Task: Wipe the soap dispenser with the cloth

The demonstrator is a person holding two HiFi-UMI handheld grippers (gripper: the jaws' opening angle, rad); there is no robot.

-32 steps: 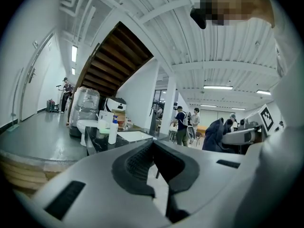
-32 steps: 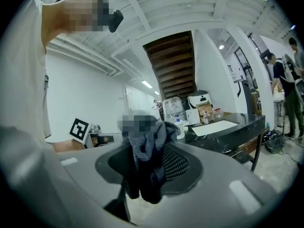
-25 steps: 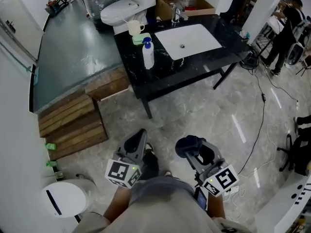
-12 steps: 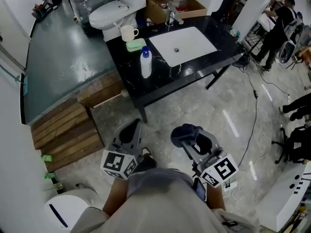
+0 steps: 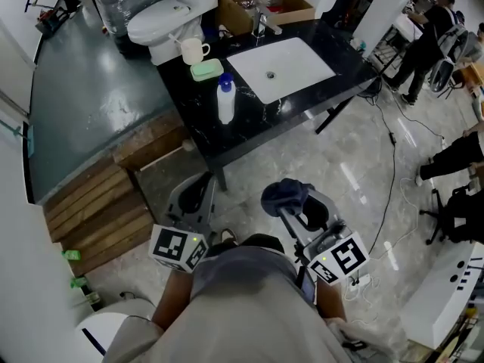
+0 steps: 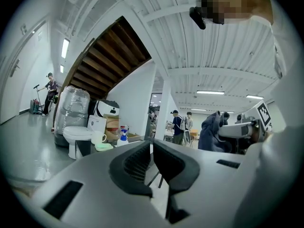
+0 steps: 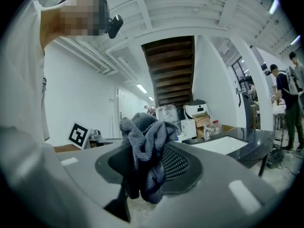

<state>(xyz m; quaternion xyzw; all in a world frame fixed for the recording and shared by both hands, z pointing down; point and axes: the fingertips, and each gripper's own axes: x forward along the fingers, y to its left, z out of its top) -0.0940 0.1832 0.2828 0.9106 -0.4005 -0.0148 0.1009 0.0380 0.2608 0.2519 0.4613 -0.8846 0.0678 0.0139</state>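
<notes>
Wiping is not yet begun. The right tongs (image 7: 145,175) grasp the grey cloth (image 7: 142,132); the left tongs (image 6: 152,158) are clenched, empty. The soap dispenser (image 5: 225,100) stands untouched on the black surface (image 5: 198,125), upper centre, well apart.

Pale marble floor (image 5: 302,180) underfoot — black table (image 5: 253,119) with a white sink (image 5: 295,59) ahead, toilet (image 5: 155,25) behind it, wooden pallets (image 5: 102,199) at left, dark stair underside (image 6: 109,51) overhead.

head view: overhead, steeply down. both gripper views: level, low, facing distant sink counter (image 5: 265,116), shared by all.
</notes>
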